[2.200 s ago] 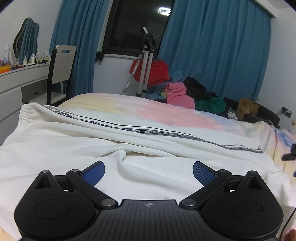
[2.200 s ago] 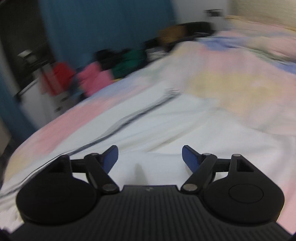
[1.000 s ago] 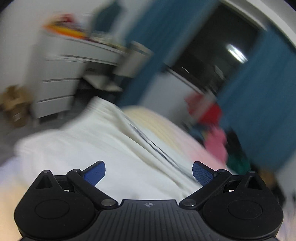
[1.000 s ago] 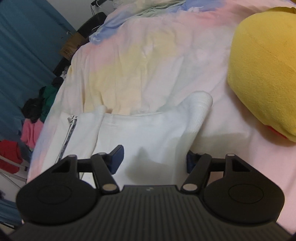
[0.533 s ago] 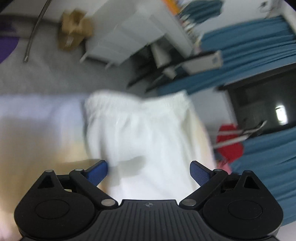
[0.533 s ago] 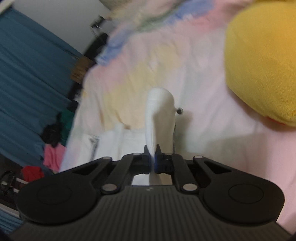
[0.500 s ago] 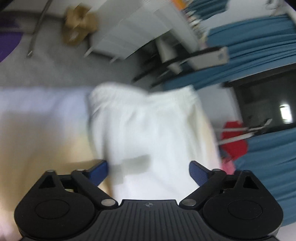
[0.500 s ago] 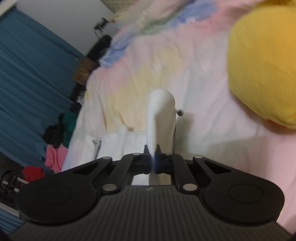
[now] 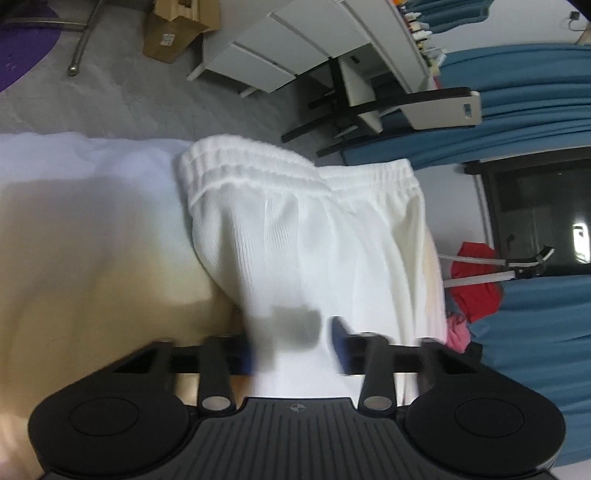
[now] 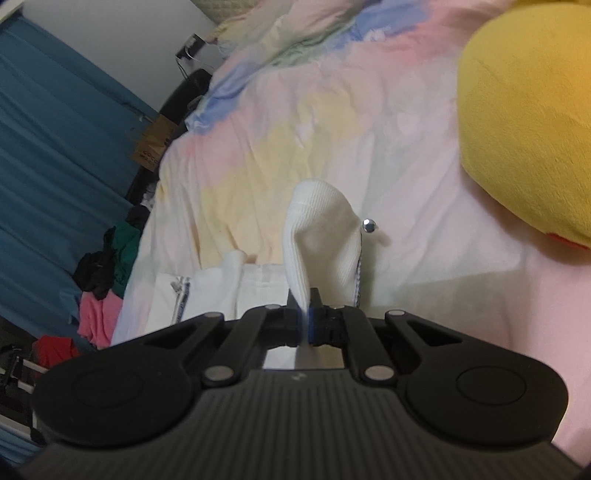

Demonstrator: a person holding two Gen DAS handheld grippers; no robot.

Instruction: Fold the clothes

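White sweatpants [image 9: 310, 236] lie on the pastel bed sheet [image 9: 85, 251]; their elastic waistband [image 9: 258, 162] is at the bed's edge. My left gripper [image 9: 295, 350] is blurred, its blue fingers partly closed around a fold of the white fabric near the waist. In the right wrist view, my right gripper [image 10: 303, 325] is shut on the ribbed cuff end [image 10: 317, 236] of a trouser leg and holds it up off the sheet [image 10: 332, 129]. A zipper pull [image 10: 368, 224] hangs beside the cuff. More of the pants [image 10: 221, 284] lies to the left.
A yellow plush toy [image 10: 528, 122] lies on the bed at the right. A pile of clothes [image 10: 103, 277] sits past the bed's far edge, by blue curtains [image 10: 55, 147]. A white dresser [image 9: 295, 48], a chair [image 9: 406, 107] and a cardboard box [image 9: 173, 26] stand on the floor.
My left gripper's fingers have closed in from wide open onto the fabric near the waistband. My right gripper stays shut on the cuff, holding it raised.
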